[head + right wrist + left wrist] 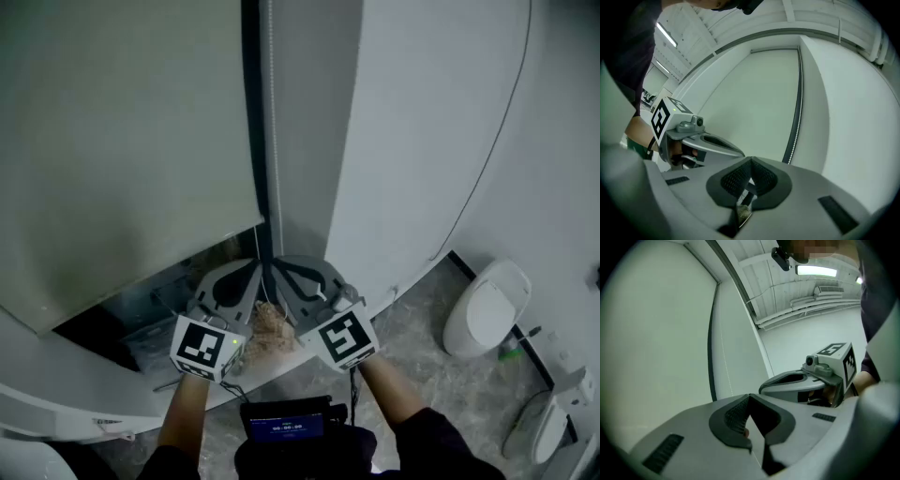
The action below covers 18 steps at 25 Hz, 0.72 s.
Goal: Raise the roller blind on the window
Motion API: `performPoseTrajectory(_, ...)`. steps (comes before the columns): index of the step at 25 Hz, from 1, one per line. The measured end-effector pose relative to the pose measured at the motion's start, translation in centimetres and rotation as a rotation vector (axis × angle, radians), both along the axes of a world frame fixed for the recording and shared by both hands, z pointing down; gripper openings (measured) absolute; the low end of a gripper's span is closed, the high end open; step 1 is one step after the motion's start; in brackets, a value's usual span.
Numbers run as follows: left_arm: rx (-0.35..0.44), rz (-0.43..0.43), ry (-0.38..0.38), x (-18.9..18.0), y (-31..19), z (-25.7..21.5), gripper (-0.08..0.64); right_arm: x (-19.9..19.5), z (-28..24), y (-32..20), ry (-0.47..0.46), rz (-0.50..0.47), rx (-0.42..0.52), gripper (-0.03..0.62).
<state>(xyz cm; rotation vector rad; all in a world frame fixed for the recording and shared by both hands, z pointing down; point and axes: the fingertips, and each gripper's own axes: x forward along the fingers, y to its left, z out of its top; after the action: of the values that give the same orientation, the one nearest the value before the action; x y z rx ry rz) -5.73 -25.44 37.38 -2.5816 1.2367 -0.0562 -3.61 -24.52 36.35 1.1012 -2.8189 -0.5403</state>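
The pale roller blind [122, 141] covers most of the window, with its bottom edge [150, 272] slanting above a dark open strip. A white bead chain [272, 103] hangs along the dark frame strip [251, 112]; it also shows in the left gripper view [723, 357] and the right gripper view [799, 103]. Both grippers meet just below the blind's lower right corner. My left gripper [255, 283] [749, 405] is shut, with a thin strand of chain running out under its pads. My right gripper [284, 283] [751, 165] is shut beside it, and no chain shows between its pads.
A white window sill [112, 412] runs below the grippers. White wall panels [422, 122] stand to the right of the window. On the stone floor at the right are a toilet [487, 309] and a second white fixture [548, 422]. A small screen [286, 427] sits at my chest.
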Motion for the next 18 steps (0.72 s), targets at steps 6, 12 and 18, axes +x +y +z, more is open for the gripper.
performPoseTrajectory(6, -0.008, 0.003, -0.002, 0.1, -0.3, 0.2, 0.008, 0.2, 0.2, -0.1, -0.005, 0.001, -0.006, 0.008)
performPoseTrajectory(12, -0.006, 0.009, 0.006, 0.3, -0.8, 0.3, 0.008, 0.1, 0.6, -0.2, 0.006, -0.012, 0.016, 0.008)
performPoseTrajectory(18, -0.067, -0.001, 0.031, 0.0, -5.3, 1.0, 0.076, 0.1, 0.7, -0.5, -0.034, -0.039, -0.022, 0.009)
